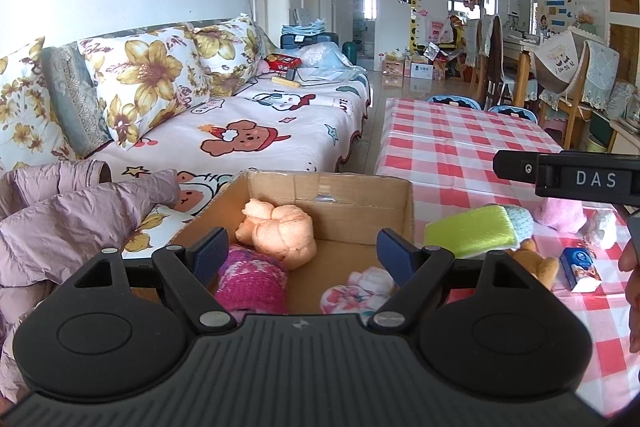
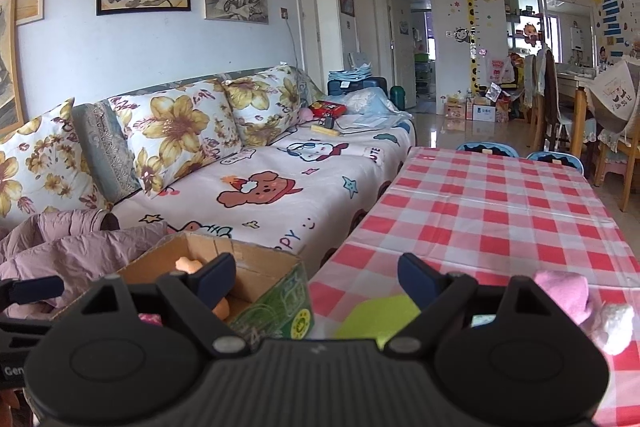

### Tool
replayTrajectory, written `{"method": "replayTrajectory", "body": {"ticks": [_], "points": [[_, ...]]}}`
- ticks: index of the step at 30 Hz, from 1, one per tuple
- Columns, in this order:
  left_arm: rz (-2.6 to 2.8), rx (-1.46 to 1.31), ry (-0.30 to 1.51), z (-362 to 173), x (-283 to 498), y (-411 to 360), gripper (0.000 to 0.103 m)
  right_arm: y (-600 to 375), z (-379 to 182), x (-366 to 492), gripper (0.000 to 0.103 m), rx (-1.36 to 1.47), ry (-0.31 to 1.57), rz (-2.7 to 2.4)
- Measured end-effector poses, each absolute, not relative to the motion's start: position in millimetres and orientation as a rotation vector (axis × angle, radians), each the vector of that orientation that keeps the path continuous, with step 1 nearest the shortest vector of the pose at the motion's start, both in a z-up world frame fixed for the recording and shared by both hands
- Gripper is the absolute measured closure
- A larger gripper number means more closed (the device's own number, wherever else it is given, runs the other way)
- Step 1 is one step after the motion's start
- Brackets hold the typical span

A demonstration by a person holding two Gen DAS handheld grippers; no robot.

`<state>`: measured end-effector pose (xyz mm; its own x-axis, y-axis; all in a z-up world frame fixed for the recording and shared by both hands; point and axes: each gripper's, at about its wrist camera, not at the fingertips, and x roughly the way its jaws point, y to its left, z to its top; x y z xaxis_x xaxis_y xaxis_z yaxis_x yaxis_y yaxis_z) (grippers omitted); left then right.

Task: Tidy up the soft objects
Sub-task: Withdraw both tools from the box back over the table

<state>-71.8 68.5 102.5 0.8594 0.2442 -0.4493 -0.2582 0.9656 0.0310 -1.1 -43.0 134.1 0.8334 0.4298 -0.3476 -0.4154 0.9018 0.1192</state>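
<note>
The left tool (image 1: 303, 251) hangs spread wide and empty over the cardboard box (image 1: 360, 199), partly covering the magenta knit piece (image 1: 252, 277) and floral cloth (image 1: 352, 293) inside; the peach plush (image 1: 276, 231) shows whole. The right tool (image 2: 316, 277), likewise agape, hides most of the green sponge (image 2: 380, 315) on the bench (image 2: 500, 211).

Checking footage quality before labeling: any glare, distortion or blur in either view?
Left wrist view: fisheye bends the walls, dark vignette in the corners, box and toys sharp. Right wrist view: same curvature, window glare on the floor, table evenly lit, no motion blur.
</note>
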Motion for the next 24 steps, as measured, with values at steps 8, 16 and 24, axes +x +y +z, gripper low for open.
{"method": "replayTrajectory", "body": {"ticks": [8, 16, 24], "points": [[0.222, 0.006, 0.473, 99, -69, 58, 0.000, -70, 133, -7, 0.015, 0.030, 0.377, 0.420], [0.176, 0.033, 0.474, 97, -65, 48, 0.000, -107, 129, -9, 0.015, 0.054, 0.381, 0.369], [0.129, 0.057, 0.475, 94, -62, 37, 0.000, -142, 124, -12, 0.015, 0.061, 0.387, 0.313]]}}
